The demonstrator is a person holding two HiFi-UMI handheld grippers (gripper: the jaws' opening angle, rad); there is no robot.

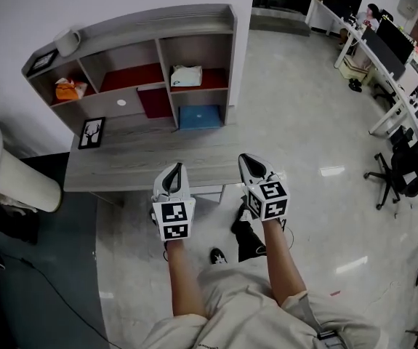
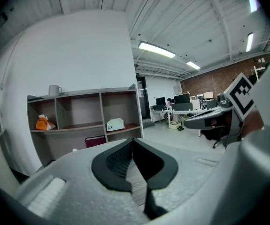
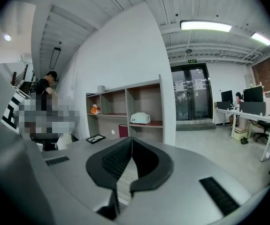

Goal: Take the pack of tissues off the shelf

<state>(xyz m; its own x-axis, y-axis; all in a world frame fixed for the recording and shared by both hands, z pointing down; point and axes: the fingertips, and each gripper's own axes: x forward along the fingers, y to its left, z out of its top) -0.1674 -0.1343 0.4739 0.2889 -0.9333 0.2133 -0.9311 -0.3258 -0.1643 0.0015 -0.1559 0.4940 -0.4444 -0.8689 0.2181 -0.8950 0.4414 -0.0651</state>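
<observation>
In the head view, the pack of tissues [image 1: 186, 75] is sitting in the upper right compartment of the shelf [image 1: 158, 27], which is standing on a grey desk [image 1: 136, 158]. Glossy floor [image 1: 303, 122] is spreading rightward. In the left gripper view, the left gripper [image 2: 133, 140] is holding its jaws clenched and empty. In the right gripper view, the right gripper [image 3: 131, 139] is doing likewise.

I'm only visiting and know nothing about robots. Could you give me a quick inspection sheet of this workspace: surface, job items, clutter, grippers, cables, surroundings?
Surface: grey wooden desk with a shelf unit at its back.
Job's things: white pack of tissues in the upper right compartment, untouched.
Clutter: orange packet, mug, picture frame, blue item.
Grippers: left gripper and right gripper both shut, empty, over the desk's near edge.
Cables: one dark cable on the floor at left.
Surroundings: office desks with monitors, chairs.
</observation>
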